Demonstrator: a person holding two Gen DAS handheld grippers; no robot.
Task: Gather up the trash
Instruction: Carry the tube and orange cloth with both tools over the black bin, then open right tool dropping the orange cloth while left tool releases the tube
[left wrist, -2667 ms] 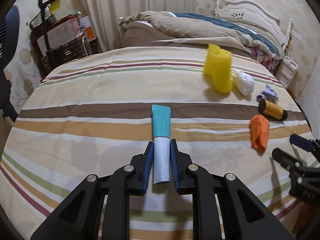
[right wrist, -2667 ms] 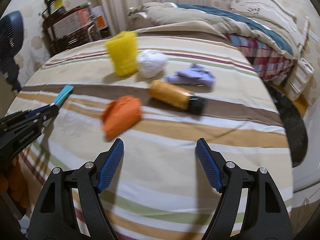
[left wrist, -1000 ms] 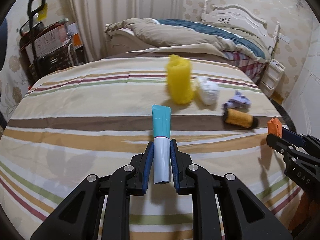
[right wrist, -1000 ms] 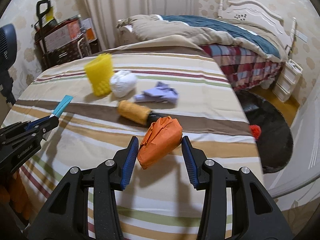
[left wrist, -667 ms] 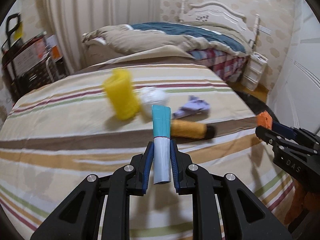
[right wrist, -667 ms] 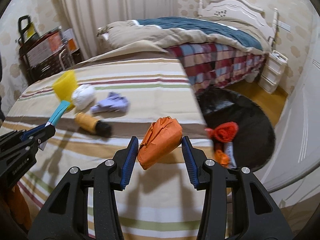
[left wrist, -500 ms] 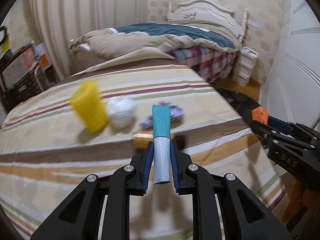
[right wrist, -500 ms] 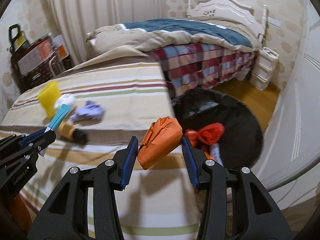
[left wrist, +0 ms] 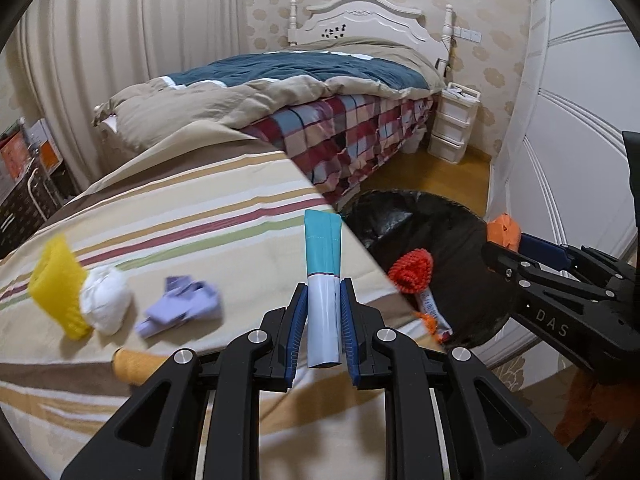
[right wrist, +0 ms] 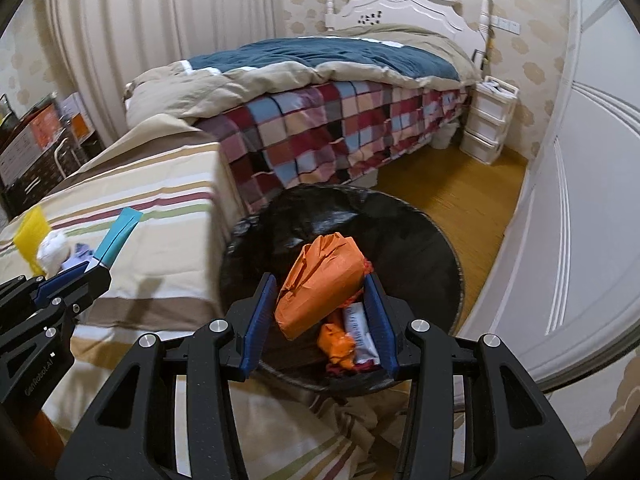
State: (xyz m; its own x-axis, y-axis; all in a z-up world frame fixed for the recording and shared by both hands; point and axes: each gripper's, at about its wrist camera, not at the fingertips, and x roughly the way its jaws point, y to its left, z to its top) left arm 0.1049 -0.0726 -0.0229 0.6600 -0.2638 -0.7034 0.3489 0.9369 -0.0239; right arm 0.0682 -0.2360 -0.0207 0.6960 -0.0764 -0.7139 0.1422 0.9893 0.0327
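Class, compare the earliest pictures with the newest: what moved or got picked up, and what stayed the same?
The right gripper, open at first, took hold of the orange packet from the striped bedspread and carried it over the black bin. The left gripper swung the same way. Unchanged: it stays clamped on the teal-and-white tube; the yellow netting, white wad and purple scrap remain lying there.

Text on right claw (left wrist: 505,237): "DAS", pale capitals on its black body, left wrist view | Text on left claw (right wrist: 97,265): small sideways lettering on its black arm, too distorted to read, right wrist view | Elsewhere: nothing legible
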